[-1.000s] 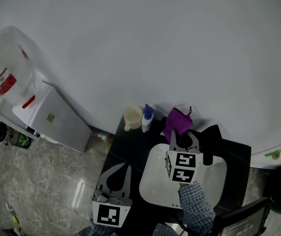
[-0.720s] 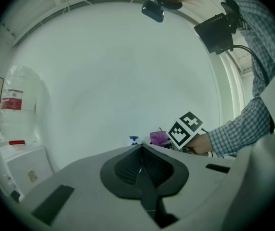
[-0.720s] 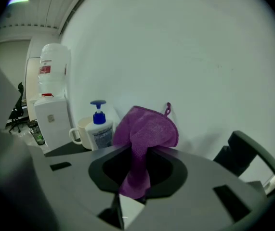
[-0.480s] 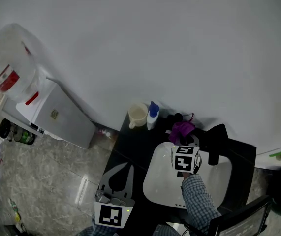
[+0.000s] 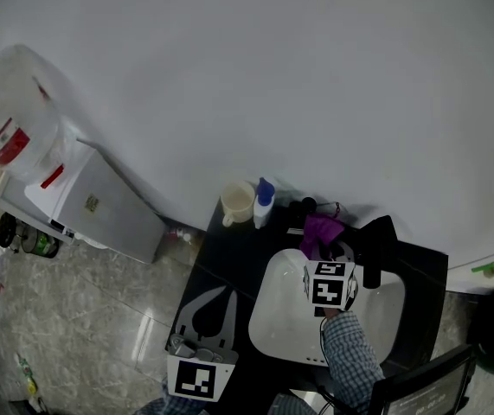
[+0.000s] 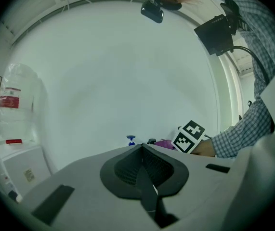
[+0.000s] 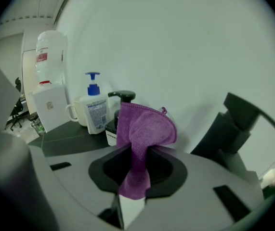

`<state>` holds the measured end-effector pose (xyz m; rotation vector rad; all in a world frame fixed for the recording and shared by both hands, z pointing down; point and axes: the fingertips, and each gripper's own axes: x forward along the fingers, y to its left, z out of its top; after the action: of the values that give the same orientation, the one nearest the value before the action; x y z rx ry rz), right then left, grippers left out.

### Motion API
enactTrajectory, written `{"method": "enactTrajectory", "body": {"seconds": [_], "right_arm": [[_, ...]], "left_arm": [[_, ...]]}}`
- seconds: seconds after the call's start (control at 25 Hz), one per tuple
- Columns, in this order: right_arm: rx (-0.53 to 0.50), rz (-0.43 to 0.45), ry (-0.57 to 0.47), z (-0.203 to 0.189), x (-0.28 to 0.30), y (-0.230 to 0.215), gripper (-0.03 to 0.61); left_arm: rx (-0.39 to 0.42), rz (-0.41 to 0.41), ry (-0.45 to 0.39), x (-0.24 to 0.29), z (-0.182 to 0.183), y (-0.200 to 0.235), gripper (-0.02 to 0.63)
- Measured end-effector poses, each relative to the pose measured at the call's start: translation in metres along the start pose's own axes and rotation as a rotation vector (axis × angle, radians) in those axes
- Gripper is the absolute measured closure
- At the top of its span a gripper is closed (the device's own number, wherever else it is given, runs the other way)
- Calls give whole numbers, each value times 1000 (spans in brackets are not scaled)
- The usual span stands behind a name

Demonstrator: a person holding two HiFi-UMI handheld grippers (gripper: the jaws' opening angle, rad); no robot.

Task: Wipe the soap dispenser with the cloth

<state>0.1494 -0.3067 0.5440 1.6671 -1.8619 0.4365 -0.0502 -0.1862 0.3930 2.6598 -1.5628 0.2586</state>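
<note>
The cloth (image 7: 144, 131) is purple. The soap dispenser (image 7: 112, 128) behind it is black with a white label. The pump bottle (image 7: 93, 112) is white with a blue top and blue print. The mug (image 5: 234, 205) is cream. The sink (image 5: 277, 322) is white and the counter (image 5: 229, 262) is black. The left gripper (image 6: 142, 150) and the right gripper (image 7: 136, 150) are grey with black pads. The marker cube (image 5: 330, 285) on the right gripper is white with black squares. The sleeve (image 5: 350, 368) has blue and white checks. The water cooler (image 5: 82, 206) is white, and its clear jug (image 5: 9, 119) has a red label. The floor (image 5: 73, 318) is grey with marble streaks. The wall (image 5: 316, 76) is pale grey.
</note>
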Motion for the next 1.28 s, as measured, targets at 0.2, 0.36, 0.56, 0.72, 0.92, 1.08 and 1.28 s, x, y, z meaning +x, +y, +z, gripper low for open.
{"method": "enactTrajectory", "body": {"seconds": [0.2, 0.36, 0.56, 0.72, 0.92, 1.08, 1.28], "right_arm": [[45, 8, -137, 49, -34, -6, 499], [54, 25, -258, 96, -50, -8, 499], [28, 23, -252, 103, -35, -7, 499], [23, 1, -176, 73, -7, -12, 499], [8, -18, -82, 33, 17, -20, 499], [2, -20, -41, 14, 24, -19, 499], [-42, -7, 19, -1, 25, -20, 499]], "left_arm": [[73, -34, -4, 4, 5, -4, 612], [67, -36, -7, 4, 5, -5, 612], [116, -50, 8, 3, 3, -4, 612], [135, -61, 20, 2, 0, -4, 612], [84, -40, 19, 1, -4, -2, 612], [128, -58, 32, 2, -6, -3, 612], [94, -63, 19, 3, -4, -9, 612]]}}
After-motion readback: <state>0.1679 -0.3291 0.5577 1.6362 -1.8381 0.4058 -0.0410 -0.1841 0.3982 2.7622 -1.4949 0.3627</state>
